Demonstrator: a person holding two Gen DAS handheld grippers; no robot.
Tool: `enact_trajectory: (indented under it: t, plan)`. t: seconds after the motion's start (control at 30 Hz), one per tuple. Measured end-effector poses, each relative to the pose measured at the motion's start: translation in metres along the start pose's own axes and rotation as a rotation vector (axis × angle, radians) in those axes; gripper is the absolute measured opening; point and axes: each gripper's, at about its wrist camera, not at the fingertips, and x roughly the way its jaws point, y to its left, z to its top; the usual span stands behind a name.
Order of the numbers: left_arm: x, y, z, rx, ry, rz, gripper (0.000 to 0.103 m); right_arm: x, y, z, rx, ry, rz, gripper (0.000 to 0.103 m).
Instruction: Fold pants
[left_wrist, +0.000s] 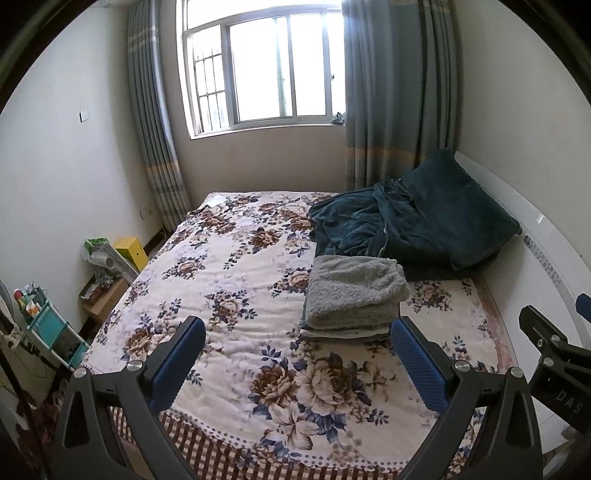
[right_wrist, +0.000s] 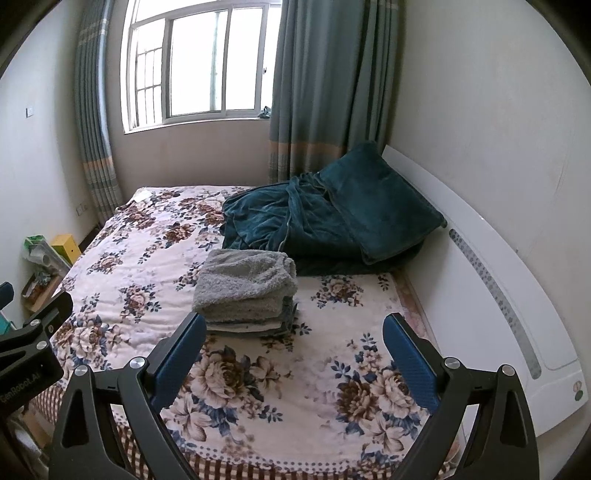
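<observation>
Nearest in the left wrist view, the left gripper (left_wrist: 297, 354) hangs above the near edge of the bed with its blue-padded fingers (left_wrist: 419, 365) spread wide and nothing between them. The right gripper (right_wrist: 293, 350) is in the same state in its own view: fingers (right_wrist: 181, 356) wide apart, holding nothing, above the near part of the floral bedspread (right_wrist: 140, 266). Each gripper shows at the edge of the other's view, the right one at the far right of the left view (only part of its black frame is visible there).

A little beyond the fingertips lies the folded stack of clothes (left_wrist: 352, 295), flat on the bedspread toward the right half of the bed. Its top piece is a grey fleecy garment (right_wrist: 245, 286), folded into a rough rectangle, with thinner layers under it; whether that top piece is the pants cannot be told from its folded shape. Neither gripper touches the stack.

Just behind the stack, touching or nearly touching it, a dark teal blanket (left_wrist: 373, 227) lies crumpled, and a teal pillow (right_wrist: 376, 203) leans against the white headboard (right_wrist: 517, 302) on the right.

Farthest off are the window (left_wrist: 264, 70) and the grey-blue curtains (right_wrist: 328, 92) on either side of it. On the floor to the left of the bed stand a yellow box (left_wrist: 133, 252) and a teal shelf cart (left_wrist: 51, 325).
</observation>
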Motion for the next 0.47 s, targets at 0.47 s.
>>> enact_trajectory:
  t: [0.47]
  plan:
    - [0.003,-0.0043,0.0059,-0.009,-0.02,0.005,0.103,0.0021,0.0002,0.0029,0.004,-0.001,-0.003,0.098]
